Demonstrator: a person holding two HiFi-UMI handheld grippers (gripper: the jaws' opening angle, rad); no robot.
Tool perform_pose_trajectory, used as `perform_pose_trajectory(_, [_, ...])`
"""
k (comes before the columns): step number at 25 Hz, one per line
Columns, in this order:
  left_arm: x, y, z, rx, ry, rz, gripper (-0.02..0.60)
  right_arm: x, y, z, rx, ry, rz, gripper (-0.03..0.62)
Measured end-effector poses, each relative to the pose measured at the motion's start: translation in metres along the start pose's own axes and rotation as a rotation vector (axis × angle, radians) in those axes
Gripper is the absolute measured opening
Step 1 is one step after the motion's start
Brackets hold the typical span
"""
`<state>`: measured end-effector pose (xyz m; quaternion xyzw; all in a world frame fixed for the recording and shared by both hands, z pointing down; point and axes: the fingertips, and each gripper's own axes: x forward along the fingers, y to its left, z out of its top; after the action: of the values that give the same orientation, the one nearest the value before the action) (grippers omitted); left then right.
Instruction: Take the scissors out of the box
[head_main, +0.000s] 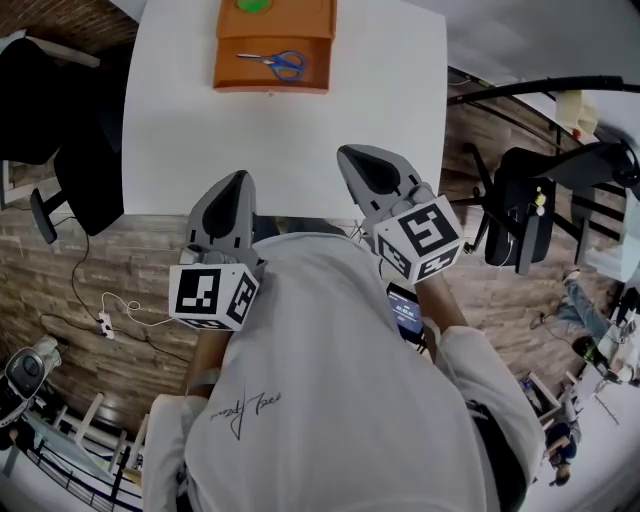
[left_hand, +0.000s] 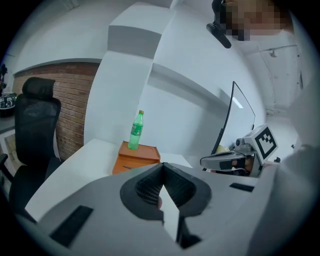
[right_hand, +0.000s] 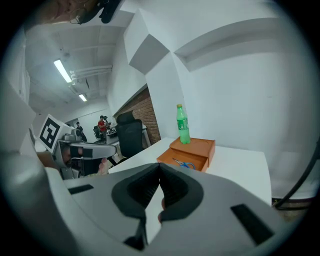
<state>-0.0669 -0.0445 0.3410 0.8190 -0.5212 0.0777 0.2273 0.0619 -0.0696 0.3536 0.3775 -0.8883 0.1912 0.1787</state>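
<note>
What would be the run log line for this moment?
scissors: in orange box, untouched | left gripper: shut, empty | right gripper: shut, empty

An office: white desk (head_main: 300, 140), black swivel chair (left_hand: 34, 140), brick wall (left_hand: 70, 107) behind

I note a bottle (right_hand: 183, 125) upright at the table's (head_main: 290, 140) far end. Black chair (head_main: 88, 160) left of table, second chair (head_main: 525, 205) right. Power strip (head_main: 104, 322) on floor (head_main: 130, 270), near left.
</note>
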Motion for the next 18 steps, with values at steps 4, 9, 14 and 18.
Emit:
perform_pose_trajectory(4, [0.014,0.009,0.011,0.009,0.007,-0.012,0.008,0.014,-0.011,0.012,-0.003,0.006,-0.009,0.011])
perform_pose_trajectory(9, [0.03,0.02,0.019,0.009,0.02,-0.011,0.008,0.033,-0.022,0.018,-0.008,0.026,-0.003,0.011])
perform_pose_trajectory(14, [0.038,0.035,0.024,0.0,0.038,-0.001,0.008,0.057,-0.03,0.023,-0.016,0.056,0.009,0.011])
perform_pose_trajectory(18, [0.042,0.049,0.026,-0.014,0.046,0.007,0.008,0.076,-0.036,0.025,-0.032,0.079,0.004,0.011])
